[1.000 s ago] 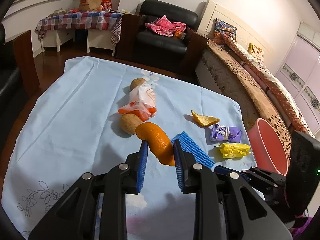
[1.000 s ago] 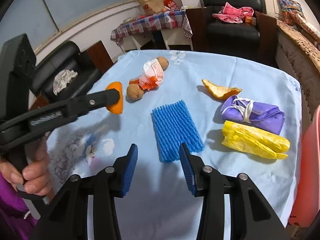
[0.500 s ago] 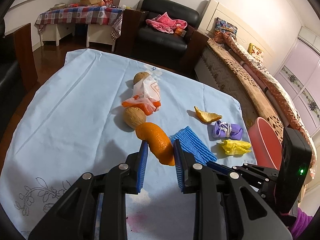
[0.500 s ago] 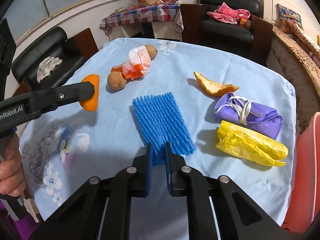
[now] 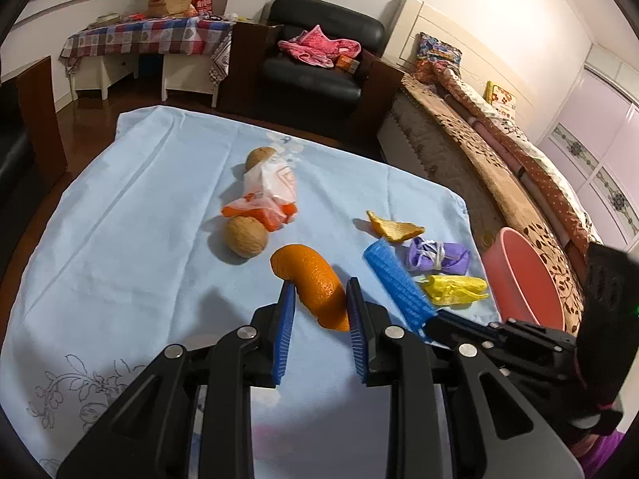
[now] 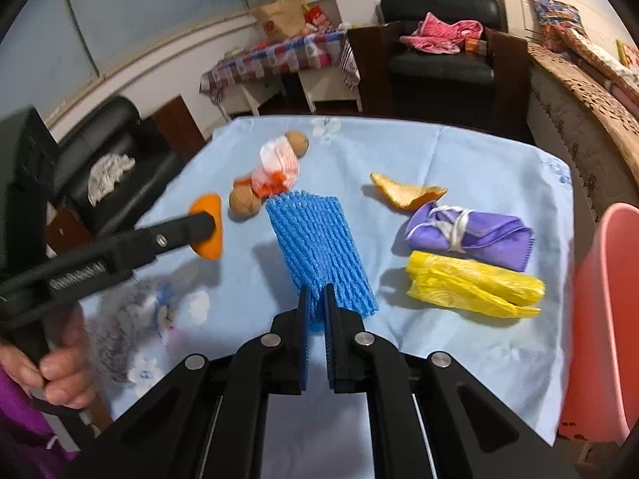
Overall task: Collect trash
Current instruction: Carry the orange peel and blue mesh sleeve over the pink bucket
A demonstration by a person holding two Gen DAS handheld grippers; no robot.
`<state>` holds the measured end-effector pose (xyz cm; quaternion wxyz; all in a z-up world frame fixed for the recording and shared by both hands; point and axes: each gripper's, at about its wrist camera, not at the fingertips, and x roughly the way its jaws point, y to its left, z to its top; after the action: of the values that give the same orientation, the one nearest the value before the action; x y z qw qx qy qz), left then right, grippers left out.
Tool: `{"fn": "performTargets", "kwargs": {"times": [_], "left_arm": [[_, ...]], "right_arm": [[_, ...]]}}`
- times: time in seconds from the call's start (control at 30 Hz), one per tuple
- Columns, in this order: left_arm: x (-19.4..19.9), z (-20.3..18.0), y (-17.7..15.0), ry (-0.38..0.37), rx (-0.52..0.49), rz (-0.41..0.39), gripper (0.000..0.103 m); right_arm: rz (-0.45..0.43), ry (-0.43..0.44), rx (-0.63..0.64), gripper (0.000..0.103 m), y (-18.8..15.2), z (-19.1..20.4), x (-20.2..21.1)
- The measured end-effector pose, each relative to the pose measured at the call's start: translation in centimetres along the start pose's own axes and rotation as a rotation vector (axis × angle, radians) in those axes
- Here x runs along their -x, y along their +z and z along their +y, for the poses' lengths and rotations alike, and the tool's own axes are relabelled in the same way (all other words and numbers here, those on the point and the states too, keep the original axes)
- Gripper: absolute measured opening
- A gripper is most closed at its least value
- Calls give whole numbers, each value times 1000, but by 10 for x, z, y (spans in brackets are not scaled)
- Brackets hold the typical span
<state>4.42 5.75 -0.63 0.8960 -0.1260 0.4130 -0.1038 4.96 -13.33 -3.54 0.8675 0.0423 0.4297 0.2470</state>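
At the centre of the left view, the left gripper point(image 5: 319, 311) has its jaws clamped on an orange peel point(image 5: 311, 281). In the right view's lower middle, the right gripper point(image 6: 316, 335) pinches a blue foam net point(image 6: 319, 247), lifted off the tabletop point(image 6: 459, 147); a pink bin point(image 6: 607, 319) stands at the right edge.

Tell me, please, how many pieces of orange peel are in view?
2. One orange peel is held between the left gripper fingers; the other peel piece lies on the cloth beside the purple bundle. Others may be hidden.
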Motion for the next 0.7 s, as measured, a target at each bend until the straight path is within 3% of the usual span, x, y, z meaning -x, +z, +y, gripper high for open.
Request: {"fn": "performTargets", "kwargs": {"times": [0.37, 0.7], "left_arm": [[-2, -34, 0, -54, -71, 9, 26], [-7, -91, 1, -144, -175, 11, 26]], "right_arm": [[-147, -26, -136, 6, -2, -40, 65], [-252, -129, -289, 6, -21, -107, 123]]}}
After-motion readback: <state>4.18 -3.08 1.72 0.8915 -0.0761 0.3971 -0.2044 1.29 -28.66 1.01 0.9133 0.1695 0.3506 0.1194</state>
